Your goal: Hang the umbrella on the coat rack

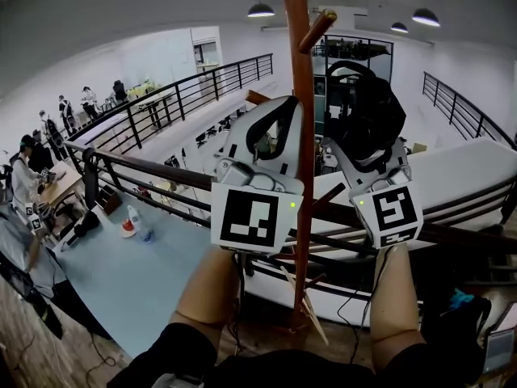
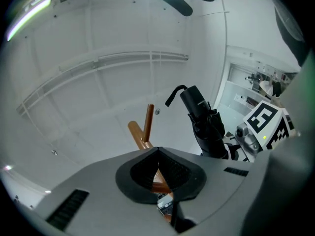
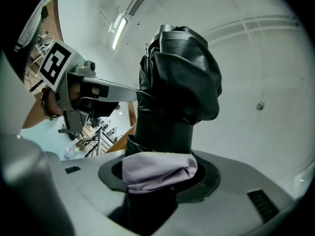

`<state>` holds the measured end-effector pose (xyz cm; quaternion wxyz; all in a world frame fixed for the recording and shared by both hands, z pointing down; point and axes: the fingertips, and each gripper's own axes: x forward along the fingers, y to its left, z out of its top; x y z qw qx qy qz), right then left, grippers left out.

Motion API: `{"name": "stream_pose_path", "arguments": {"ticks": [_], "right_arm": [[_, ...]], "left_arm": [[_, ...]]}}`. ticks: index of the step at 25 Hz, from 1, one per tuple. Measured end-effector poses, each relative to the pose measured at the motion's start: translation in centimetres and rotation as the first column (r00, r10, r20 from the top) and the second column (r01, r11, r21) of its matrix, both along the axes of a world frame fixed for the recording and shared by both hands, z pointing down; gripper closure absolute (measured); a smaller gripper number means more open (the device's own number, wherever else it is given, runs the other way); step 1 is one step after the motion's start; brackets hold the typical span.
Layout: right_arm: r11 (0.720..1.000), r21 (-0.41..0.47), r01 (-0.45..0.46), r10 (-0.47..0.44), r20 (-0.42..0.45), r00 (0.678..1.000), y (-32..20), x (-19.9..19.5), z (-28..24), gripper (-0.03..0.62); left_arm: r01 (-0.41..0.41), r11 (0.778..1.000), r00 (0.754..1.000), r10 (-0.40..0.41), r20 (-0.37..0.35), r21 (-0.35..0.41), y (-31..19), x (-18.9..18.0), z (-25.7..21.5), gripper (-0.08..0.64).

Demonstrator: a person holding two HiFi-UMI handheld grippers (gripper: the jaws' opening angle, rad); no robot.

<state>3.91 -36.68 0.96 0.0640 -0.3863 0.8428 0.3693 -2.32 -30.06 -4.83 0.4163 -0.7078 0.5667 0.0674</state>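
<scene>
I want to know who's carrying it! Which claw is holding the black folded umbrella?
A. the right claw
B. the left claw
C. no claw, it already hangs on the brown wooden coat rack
A: in the right gripper view, the black folded umbrella is squeezed between the jaws of the right claw, and it is not yet hung on the brown wooden coat rack.

coat rack pole (image 1: pixel 300 95) blocks centre; peg (image 1: pixel 317 29) juts right above umbrella (image 1: pixel 367 111); open air left.
</scene>
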Motion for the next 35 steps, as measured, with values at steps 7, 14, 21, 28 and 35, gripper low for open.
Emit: {"name": "stream_pose_path", "arguments": {"ticks": [7,14,21,28,35], "right_arm": [[0.998,0.066,-0.007,0.005,0.027,1.0,-0.2,-0.9,-3.4,0.359],[0.993,0.115,-0.022,0.02,0.018,1.0,-1.0,-1.4,-6.3,0.359],[0.993,0.113,-0.028,0.027,0.015,1.0,-2.1,-1.5,-6.7,0.359],[0.996,0.084,-0.02,0.019,0.015,1.0,-3.5,-1.3,-6.8,0.359],[0.999,0.038,-0.017,0.018,-0.028,0.999,-4.5,-1.7,-5.6,0.359]], "left_arm": [[0.012,0.997,1.0,-0.013,0.019,0.074,0.3,-0.8,-2.9,0.546],[-0.01,0.994,1.0,0.009,0.008,0.111,0.5,-0.7,-6.0,0.548],[-0.022,0.995,1.0,0.021,0.003,0.102,0.5,-0.7,-6.1,0.547],[0.009,0.994,1.0,-0.007,-0.018,0.107,0.8,-0.6,-6.1,0.546],[0.062,0.983,0.998,-0.06,-0.014,0.17,2.0,-0.7,-7.1,0.546]]}}
